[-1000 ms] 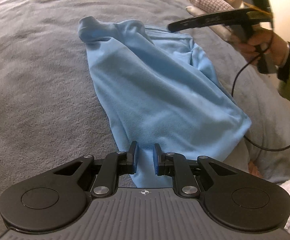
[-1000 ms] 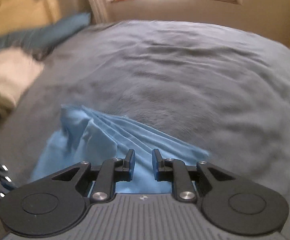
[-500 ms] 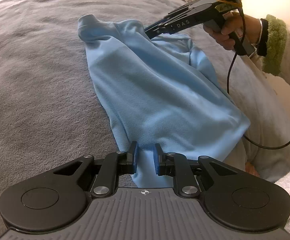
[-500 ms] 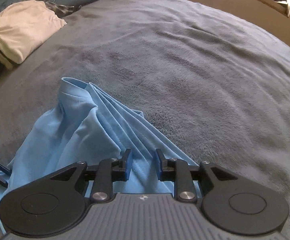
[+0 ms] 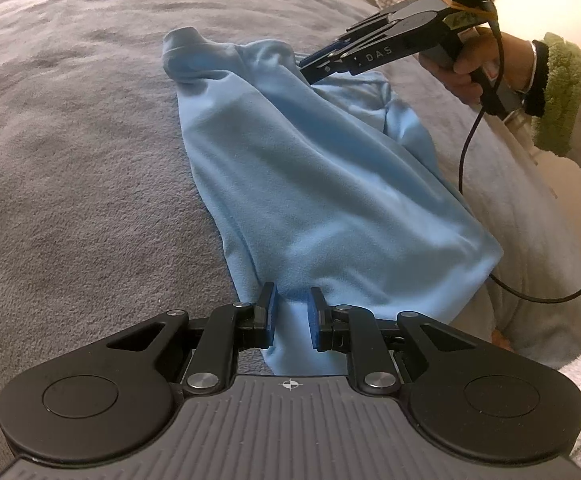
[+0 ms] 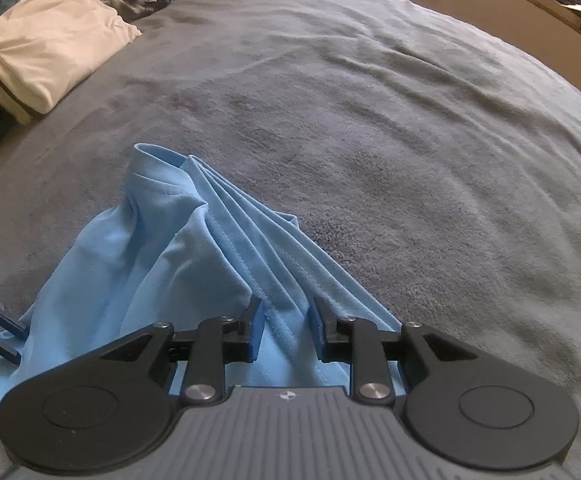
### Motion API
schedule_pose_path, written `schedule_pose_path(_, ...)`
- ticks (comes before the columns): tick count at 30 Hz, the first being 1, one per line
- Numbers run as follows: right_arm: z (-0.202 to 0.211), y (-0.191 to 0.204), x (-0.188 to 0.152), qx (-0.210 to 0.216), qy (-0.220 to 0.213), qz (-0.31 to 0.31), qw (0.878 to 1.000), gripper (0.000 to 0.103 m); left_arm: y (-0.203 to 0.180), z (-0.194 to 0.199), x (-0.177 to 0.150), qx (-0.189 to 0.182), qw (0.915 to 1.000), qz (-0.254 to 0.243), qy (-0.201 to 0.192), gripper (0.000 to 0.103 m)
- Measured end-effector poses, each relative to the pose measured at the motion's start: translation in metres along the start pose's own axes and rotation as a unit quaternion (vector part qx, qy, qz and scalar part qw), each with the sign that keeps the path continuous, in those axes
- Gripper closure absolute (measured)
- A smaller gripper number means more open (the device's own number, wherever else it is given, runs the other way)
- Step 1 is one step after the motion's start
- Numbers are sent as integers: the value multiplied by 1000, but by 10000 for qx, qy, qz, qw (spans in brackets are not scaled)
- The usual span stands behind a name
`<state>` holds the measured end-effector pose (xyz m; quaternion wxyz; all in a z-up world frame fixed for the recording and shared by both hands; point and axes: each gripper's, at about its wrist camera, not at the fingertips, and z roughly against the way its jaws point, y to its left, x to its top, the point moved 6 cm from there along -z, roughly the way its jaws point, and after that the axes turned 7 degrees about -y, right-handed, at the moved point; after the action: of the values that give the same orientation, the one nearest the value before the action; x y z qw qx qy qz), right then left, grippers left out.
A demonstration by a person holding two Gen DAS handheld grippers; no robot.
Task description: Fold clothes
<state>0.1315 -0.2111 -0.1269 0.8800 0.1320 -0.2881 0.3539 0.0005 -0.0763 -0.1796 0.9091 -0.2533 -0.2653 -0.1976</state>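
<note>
Left wrist view: garment [image 5: 322, 184] lay on bed [image 5: 70, 160]; left gripper [image 5: 290, 316] pinched its near hem, which could slip if tugged.
Right wrist view: right gripper [image 6: 284, 330], jaws parted, straddled bunched pleats unclamped; closing might catch stray layers.

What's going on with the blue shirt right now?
Left gripper pinching shirt corner. Right gripper astride far edge, grip unclear. Shirt bunched on blanket. Nothing blocking.
</note>
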Motion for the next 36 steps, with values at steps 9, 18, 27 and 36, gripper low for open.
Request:
schedule_pose_path(9, 1, 2, -1, -109, 25, -9, 9999, 77, 0, -2, 1, 41, 10000, 40, -37, 86)
schedule_pose_path(18, -3, 8, -3, -288, 67, 37, 9996, 79, 1, -2, 1, 42, 9999, 86, -44, 86)
schedule_pose_path(27, 2, 12, -2, -477, -31, 189, 9987, 77, 2, -2, 2, 2, 9999, 97, -40, 85)
schedule_pose_path(36, -1, 1, -2, -234, 82, 112, 9996, 74, 4, -3, 3, -34, 9999, 147, -6, 85)
